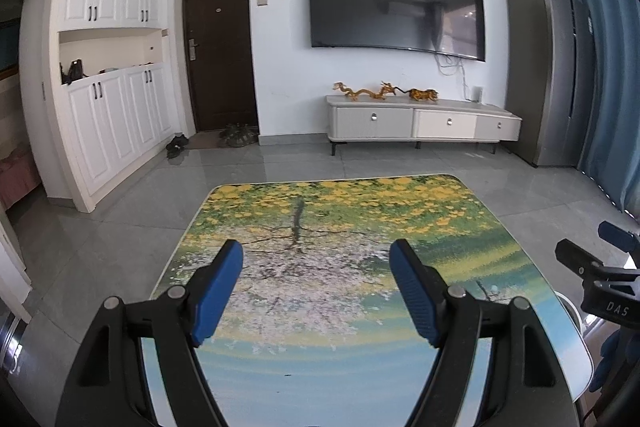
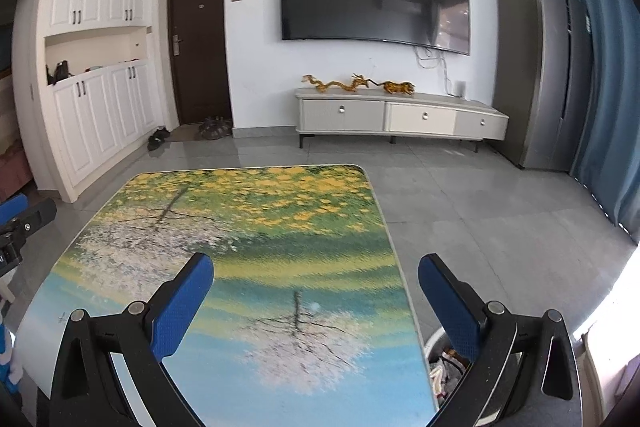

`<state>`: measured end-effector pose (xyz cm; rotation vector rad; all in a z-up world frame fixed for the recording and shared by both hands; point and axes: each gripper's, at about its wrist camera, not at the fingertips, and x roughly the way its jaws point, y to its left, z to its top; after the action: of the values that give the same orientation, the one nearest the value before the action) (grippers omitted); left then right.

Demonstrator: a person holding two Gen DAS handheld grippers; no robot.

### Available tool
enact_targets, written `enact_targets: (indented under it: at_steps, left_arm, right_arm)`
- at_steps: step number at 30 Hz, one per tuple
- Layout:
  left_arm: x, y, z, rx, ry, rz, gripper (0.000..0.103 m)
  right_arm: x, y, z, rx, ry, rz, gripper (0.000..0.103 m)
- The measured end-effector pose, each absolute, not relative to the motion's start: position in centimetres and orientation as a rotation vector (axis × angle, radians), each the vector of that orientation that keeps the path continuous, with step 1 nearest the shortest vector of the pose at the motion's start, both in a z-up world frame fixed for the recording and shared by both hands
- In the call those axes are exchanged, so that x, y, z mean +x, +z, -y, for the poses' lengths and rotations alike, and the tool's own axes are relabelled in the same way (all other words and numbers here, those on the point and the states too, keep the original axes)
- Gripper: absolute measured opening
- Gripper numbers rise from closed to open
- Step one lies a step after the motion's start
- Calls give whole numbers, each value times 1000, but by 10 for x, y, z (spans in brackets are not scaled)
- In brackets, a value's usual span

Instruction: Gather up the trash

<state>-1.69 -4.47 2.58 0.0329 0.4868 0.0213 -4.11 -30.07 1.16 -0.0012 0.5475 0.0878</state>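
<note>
My left gripper hangs open over a low table whose top bears a printed picture of a tree with yellow leaves; nothing sits between its blue pads. My right gripper is also open and holds nothing, poised over the table's right edge. Below that edge, by the right finger, a white bin with crumpled trash inside shows partly. The right gripper appears at the right border of the left wrist view. No loose trash shows on the tabletop.
Grey tiled floor runs to a white TV console under a wall-mounted TV. White cupboards and a dark door stand at the left, with shoes by the door. Blue curtains and a grey cabinet fill the right.
</note>
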Motion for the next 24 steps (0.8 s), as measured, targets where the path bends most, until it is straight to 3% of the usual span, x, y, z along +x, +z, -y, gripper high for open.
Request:
enact_targets:
  at_steps: [10,24]
  left_arm:
    - [-15,25,73,40,-62,-471,74]
    - [-7,22,50,53,-50,-468,74]
  right_arm:
    - [-60,18,339,6,-20,-524,103]
    - [-68,27,329,-13,-86,-538,103]
